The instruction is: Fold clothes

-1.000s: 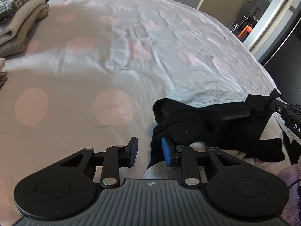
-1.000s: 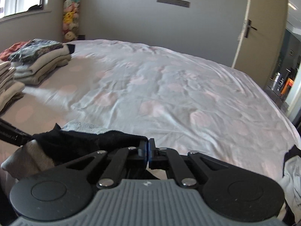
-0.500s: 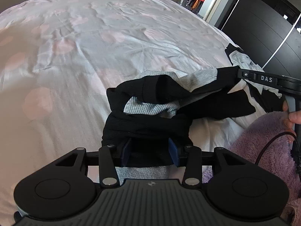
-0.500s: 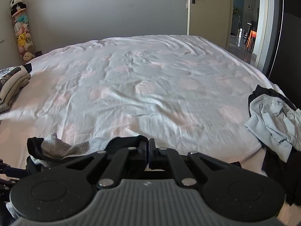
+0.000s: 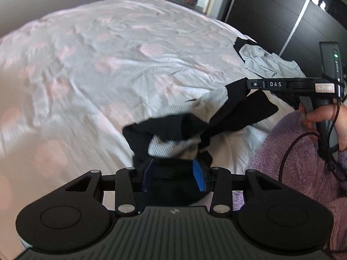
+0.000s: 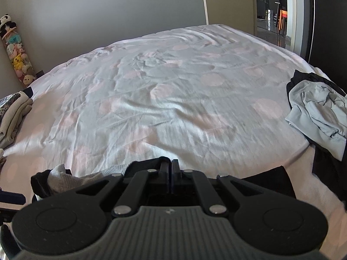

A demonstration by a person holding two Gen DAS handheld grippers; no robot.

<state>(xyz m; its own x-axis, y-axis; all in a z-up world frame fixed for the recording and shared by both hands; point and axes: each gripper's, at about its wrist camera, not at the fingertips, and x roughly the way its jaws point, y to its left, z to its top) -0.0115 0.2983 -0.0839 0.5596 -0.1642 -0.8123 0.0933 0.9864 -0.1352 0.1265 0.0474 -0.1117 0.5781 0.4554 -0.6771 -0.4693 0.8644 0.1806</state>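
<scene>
A black and grey ribbed garment point(image 5: 173, 125) hangs bunched over the near edge of the bed point(image 5: 108, 65). My left gripper point(image 5: 173, 173) is open, its blue pads point(image 5: 199, 173) wide apart with a fold of the black cloth lying between them. In the left wrist view my right gripper point(image 5: 249, 84) comes in from the right and pinches the garment's far black edge. The right wrist view shows that right gripper point(image 6: 171, 165) shut, with black cloth at its tips and the garment's grey ribbed part point(image 6: 56, 179) trailing left.
A crumpled pile of light grey and black clothes point(image 6: 318, 112) lies at the bed's right edge. Folded clothes point(image 6: 13, 110) are stacked at the left. A person's hand point(image 5: 321, 114) and purple fleece point(image 5: 292, 156) are close on the right. A dark wardrobe point(image 5: 271, 21) stands beyond.
My left gripper has swung right onto the garment and its fingers have spread around the black cloth. The right gripper has stayed shut on the garment while turning right.
</scene>
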